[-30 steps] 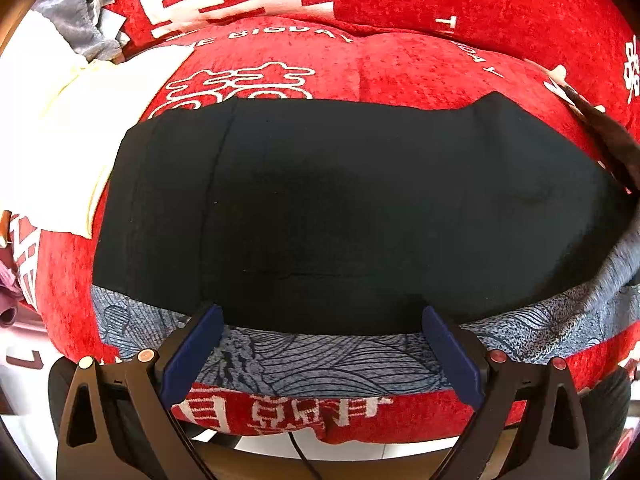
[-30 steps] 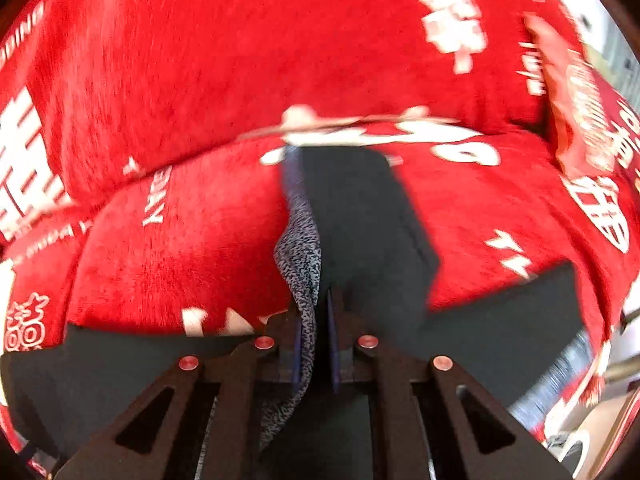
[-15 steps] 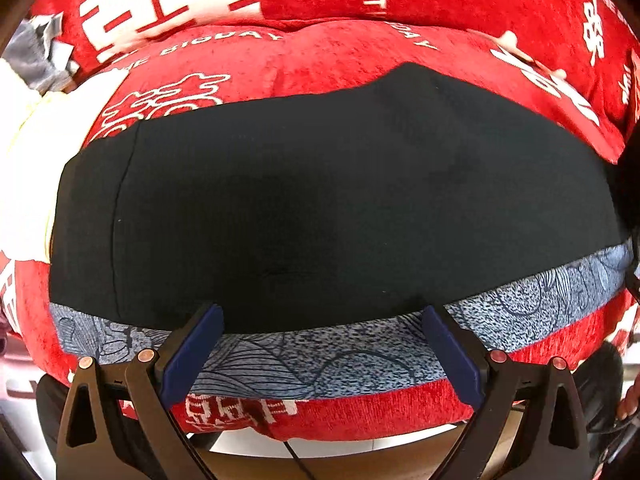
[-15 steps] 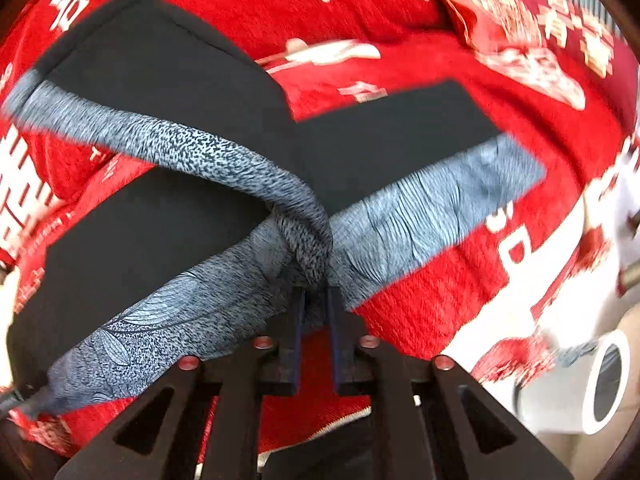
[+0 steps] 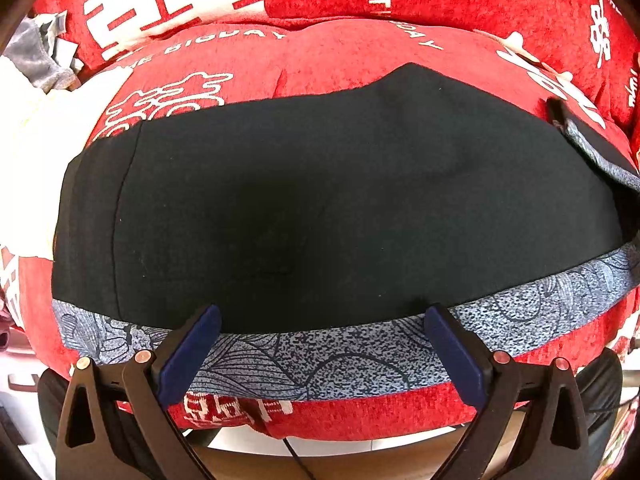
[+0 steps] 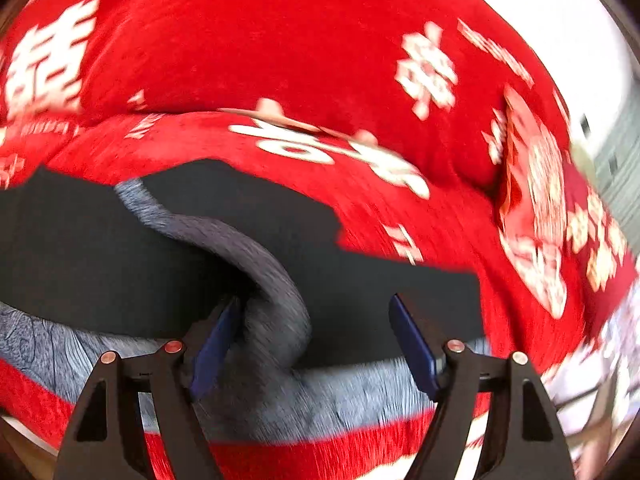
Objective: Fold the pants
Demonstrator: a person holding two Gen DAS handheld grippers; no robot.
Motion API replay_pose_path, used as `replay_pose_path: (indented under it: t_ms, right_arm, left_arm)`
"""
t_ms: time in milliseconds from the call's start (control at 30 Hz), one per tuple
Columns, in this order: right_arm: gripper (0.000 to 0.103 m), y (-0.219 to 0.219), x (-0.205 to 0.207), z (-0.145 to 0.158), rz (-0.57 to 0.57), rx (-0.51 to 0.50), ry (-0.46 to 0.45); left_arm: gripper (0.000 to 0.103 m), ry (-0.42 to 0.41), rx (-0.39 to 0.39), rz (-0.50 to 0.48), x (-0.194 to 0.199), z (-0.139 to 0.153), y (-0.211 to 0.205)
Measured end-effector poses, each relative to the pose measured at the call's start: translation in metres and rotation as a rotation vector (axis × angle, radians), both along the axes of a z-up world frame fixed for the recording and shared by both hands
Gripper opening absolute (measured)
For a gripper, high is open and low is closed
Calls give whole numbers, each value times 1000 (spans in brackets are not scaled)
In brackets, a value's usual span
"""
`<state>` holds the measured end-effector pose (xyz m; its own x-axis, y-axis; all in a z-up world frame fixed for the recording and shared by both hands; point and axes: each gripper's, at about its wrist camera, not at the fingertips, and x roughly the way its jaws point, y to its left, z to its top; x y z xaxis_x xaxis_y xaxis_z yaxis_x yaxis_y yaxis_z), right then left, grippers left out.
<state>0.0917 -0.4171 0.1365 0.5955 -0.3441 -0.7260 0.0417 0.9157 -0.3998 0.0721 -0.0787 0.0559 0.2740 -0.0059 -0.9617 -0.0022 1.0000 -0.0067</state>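
The black pants (image 5: 320, 208) lie spread across a red sofa seat, with a blue-grey patterned side stripe (image 5: 328, 356) along the near edge. My left gripper (image 5: 320, 320) is open and empty, hovering just over that stripe. In the right wrist view the pants (image 6: 100, 248) have a leg end folded back, and its grey stripe (image 6: 272, 280) lies curled over the black cloth. My right gripper (image 6: 316, 320) is open, with the curled stripe lying between its fingers against the left fingertip (image 6: 224, 320). This view is blurred by motion.
The red sofa cushions (image 5: 400, 4) with white lettering rise behind the pants. A white cloth (image 5: 36, 144) and a grey garment (image 5: 36, 56) lie at the left. A red patterned pillow (image 6: 540, 208) sits at the right. The seat's front edge (image 5: 320, 416) drops off below the stripe.
My right gripper carried the leg end over the pants, then opened and let it go. The folded end now shows at the right edge of the left wrist view. My left gripper stayed open.
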Motion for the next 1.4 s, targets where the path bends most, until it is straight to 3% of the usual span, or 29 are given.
replay_pose_path:
  t_ms: [133,300,367,400,467,500,600,700,767,833,967,1067,1133,1200,1267,1300,1333,1400]
  right_arm:
    - [80,27,30,-7,73,-41,44]
    - [78,49,71,-41,138,-169,178]
    - [38,51,71,-40,135,-162,159]
    - [10,43,71,-35,107,-125,155]
    - [9,13,62,-19,9,-21,99]
    - [9,2,57,-14,-22,5,74]
    - [8,-52,29,-1,-196,47,-3]
    - [8,-120,-12,0,-365,200,-44]
    - [8,-144,-28,-7,-420,279,-38]
    - [8,-155,-40,-19,-431,359,-16]
    - [14,-151,-52,-26,-415,384,-54]
    - [32,-157,-47,-21,-421,460,-86]
    - [69,-161,-44,-18,-425,483,-115]
    - [80,-167,-37,-17,-449,489,-149]
    - [74,-174,-33,-20,-471,498,-148]
    - [47,-177,-29,-23,-489,483,-132]
    - [26,-180,-28,-25,-500,468,-115]
    - [21,-194,-27,-34,-534,468,-81]
  left_arm:
    - [102,-11,-7,2,8,9,-9]
    - [102,-31,-23,-63,28,21,-43]
    - [102,-8,-15,-92,30,15,-54]
    - [102,22,-11,-107,29,7,-59]
    - [102,44,-5,-115,22,-5,-61]
    - [102,0,-12,-107,15,-4,-59]
    - [102,25,-18,-170,2,-6,-60]
    - [102,16,91,-229,-14,-10,-59]
    - [102,25,90,-219,-18,-7,-54]
    - [102,-3,36,-199,-18,7,-48]
    - [102,-79,-21,-134,14,41,-46]
    - [102,-64,-66,-45,58,48,-50]
    - [102,-34,-60,-6,81,41,-61]
    - [102,5,-42,-3,94,29,-74]
    - [102,42,-19,-13,92,15,-85]
    - [103,69,-3,-23,87,4,-89]
    - [103,52,1,-21,81,-1,-89]
    - [103,15,-8,-34,68,2,-86]
